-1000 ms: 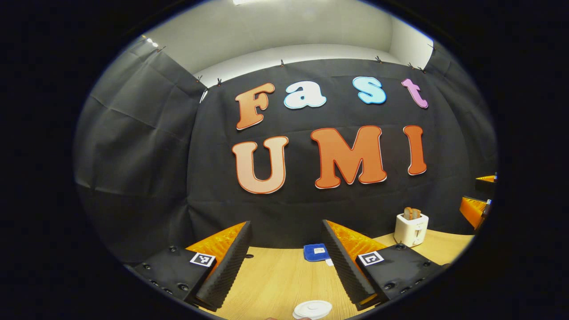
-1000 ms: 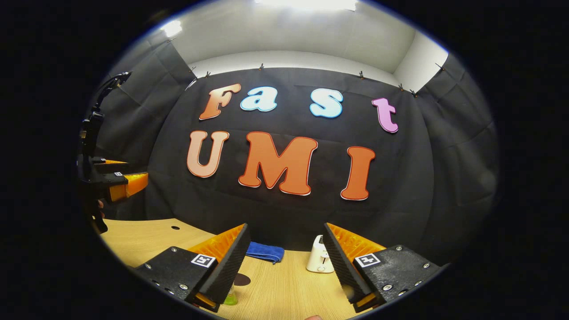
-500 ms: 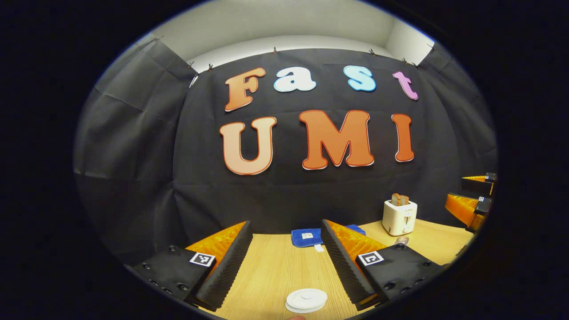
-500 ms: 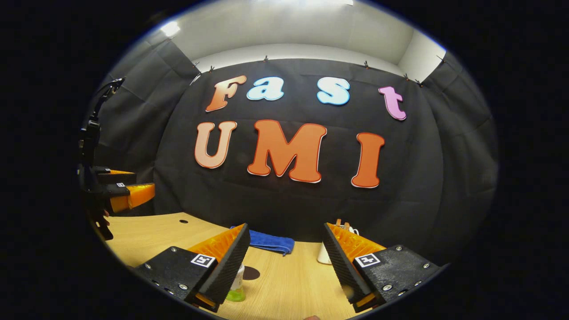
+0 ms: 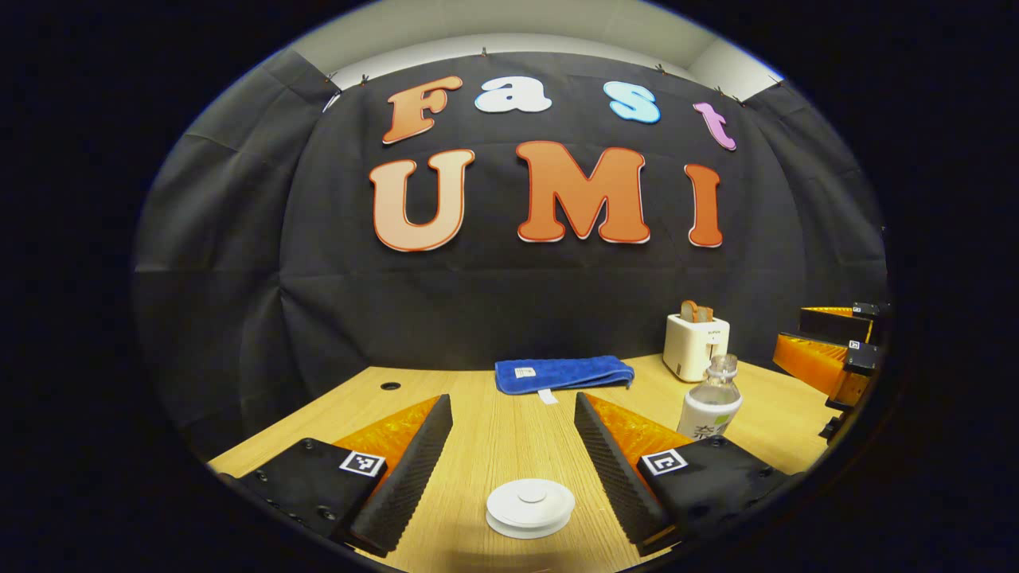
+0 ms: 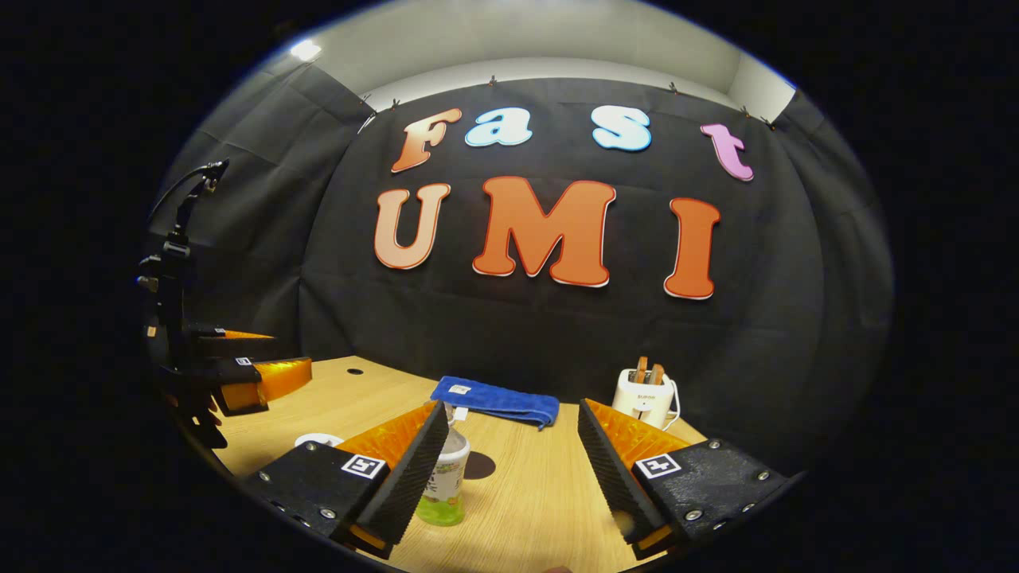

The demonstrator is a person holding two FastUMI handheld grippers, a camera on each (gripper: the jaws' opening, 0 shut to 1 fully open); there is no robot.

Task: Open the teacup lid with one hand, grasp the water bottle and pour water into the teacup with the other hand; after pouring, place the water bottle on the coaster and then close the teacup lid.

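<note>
The white teacup lid [image 5: 530, 505] sits on its cup low between the fingers of my left gripper [image 5: 512, 406], which stands open and above it, touching nothing. A clear water bottle [image 5: 711, 402] with a white label stands upright just right of that gripper's right finger. In the right gripper view the same bottle [image 6: 446, 477] stands beside the left finger of my open right gripper [image 6: 512, 410], not between the fingers. A dark round coaster [image 6: 479, 465] lies just behind the bottle. The teacup lid [image 6: 318, 439] peeks out at the left.
A folded blue towel [image 5: 564, 372] lies at the back of the wooden table [image 5: 493, 430]. A white toaster [image 5: 695, 346] with toast stands at the back right. The right gripper [image 5: 824, 338] hovers at the far right; the left gripper [image 6: 263, 358] hovers at the far left.
Both views have tipped downward and show more of the table. The lid has come fully between the left fingers, and the bottle and coaster have come into sight.
</note>
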